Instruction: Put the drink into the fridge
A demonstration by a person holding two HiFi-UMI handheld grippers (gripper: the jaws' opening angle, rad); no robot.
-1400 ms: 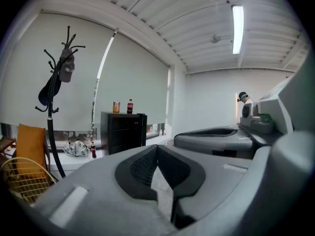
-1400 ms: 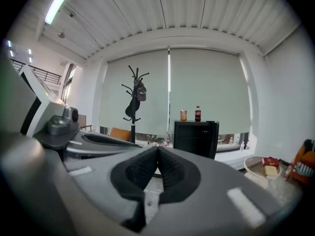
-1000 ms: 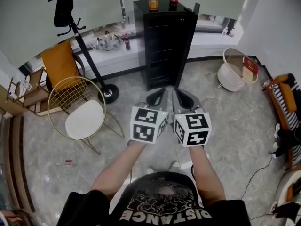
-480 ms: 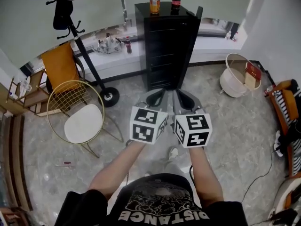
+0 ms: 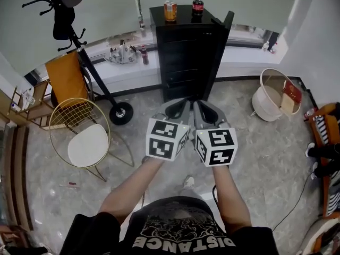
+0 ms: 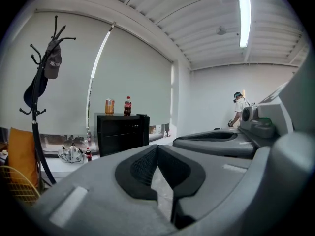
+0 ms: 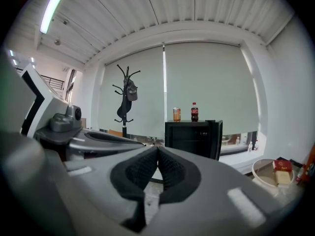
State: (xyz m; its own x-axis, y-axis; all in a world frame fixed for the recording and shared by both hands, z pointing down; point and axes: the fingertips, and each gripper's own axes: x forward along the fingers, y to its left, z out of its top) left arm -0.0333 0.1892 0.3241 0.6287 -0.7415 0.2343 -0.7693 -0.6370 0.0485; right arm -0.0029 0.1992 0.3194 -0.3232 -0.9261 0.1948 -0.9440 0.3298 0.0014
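A small black fridge [image 5: 186, 52] stands with its door ajar on its right side. On top of it sit a dark cola bottle with a red cap [image 5: 197, 5] and, just to the bottle's left, an orange drink can [image 5: 170, 10]. In front of the fridge and well short of it, the left gripper [image 5: 183, 102] and right gripper [image 5: 197, 103] are held side by side, each with its fingers pressed together on nothing.

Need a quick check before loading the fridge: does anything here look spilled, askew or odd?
Nothing looks spilled or broken. The black fridge has its door standing ajar, and the can and cola bottle sit upright on top of it, not inside.
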